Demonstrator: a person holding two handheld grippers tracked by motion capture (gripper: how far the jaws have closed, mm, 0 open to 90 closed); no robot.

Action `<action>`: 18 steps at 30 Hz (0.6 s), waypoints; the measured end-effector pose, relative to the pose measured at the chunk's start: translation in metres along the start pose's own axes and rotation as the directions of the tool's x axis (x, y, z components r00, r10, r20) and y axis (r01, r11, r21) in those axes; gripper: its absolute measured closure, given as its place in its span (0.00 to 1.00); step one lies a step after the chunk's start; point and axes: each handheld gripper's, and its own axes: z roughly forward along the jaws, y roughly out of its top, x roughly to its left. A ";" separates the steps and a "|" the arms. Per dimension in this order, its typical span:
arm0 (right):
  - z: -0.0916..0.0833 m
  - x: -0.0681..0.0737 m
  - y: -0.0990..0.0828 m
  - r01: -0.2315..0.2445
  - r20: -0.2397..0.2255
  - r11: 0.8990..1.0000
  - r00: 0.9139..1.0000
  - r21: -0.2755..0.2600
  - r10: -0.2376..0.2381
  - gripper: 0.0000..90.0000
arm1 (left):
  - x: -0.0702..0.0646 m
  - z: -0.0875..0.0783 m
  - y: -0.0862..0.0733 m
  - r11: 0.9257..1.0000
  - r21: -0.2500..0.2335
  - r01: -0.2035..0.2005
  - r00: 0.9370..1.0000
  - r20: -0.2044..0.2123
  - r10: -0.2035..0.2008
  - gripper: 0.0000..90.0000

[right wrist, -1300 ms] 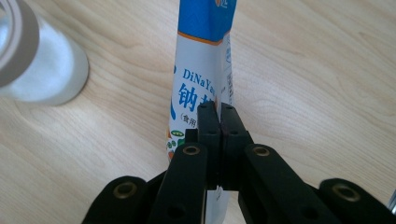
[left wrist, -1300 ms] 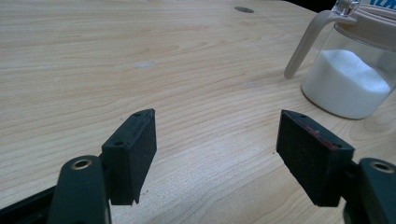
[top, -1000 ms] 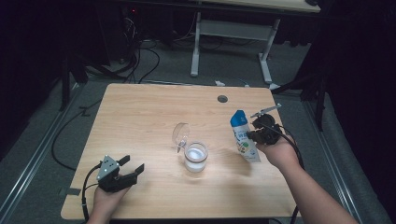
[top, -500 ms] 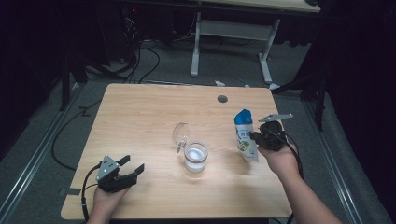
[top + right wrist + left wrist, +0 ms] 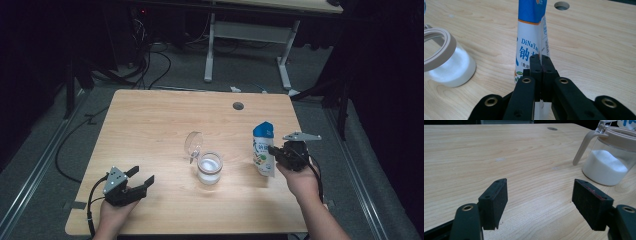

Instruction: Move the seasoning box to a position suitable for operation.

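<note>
A blue and white pouch [image 5: 263, 149] with printed lettering stands upright at the right of the wooden table [image 5: 150, 125]. My right gripper [image 5: 274, 151] is shut on its side edge, and in the right gripper view the jaws pinch the thin pouch [image 5: 531, 37] flat between them at the gripper's tip [image 5: 541, 62]. To the left of the pouch is a glass jar [image 5: 209, 168] of white powder, its clear lid [image 5: 193, 143] flipped up. My left gripper [image 5: 142, 175] rests open near the front left edge. In the left gripper view nothing lies between its jaws [image 5: 539, 197], and the jar [image 5: 609, 162] is off to its right.
A round cable hole [image 5: 238, 106] is set in the far side of the table. Beyond the table are a white desk frame [image 5: 215, 45] and cables on the floor. Bare wood lies between the two grippers.
My right hand has carried the pouch a little to the right and down, and the pouch has gone from tilted to upright. The left gripper has stayed put.
</note>
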 end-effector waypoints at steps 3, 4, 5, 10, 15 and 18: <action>-0.001 -0.001 -0.006 -0.021 -0.006 0.999 1.000 -0.044 0.021 1.00 | 0.000 0.000 0.000 1.000 0.002 -0.001 1.000 0.001 0.001 0.32; -0.002 -0.001 -0.008 -0.026 -0.008 0.998 1.000 -0.054 0.025 1.00 | 0.000 0.000 0.000 1.000 0.003 -0.001 1.000 0.001 0.001 0.32; -0.003 0.000 -0.010 -0.026 -0.005 0.998 1.000 -0.064 0.026 1.00 | 0.000 0.000 0.000 1.000 0.003 -0.002 1.000 0.000 0.002 0.32; -0.005 0.000 -0.018 -0.033 0.001 0.992 0.999 -0.121 0.033 1.00 | 0.000 0.000 0.000 1.000 0.003 -0.005 1.000 -0.001 0.005 0.32; -0.006 0.000 -0.025 -0.039 -0.003 0.983 0.999 -0.179 0.039 1.00 | -0.001 -0.001 0.001 1.000 0.003 -0.006 1.000 0.000 0.006 0.32; -0.007 0.000 -0.029 -0.035 0.003 0.976 0.999 -0.217 0.036 1.00 | -0.002 -0.002 0.001 1.000 0.001 -0.001 1.000 -0.002 0.001 0.32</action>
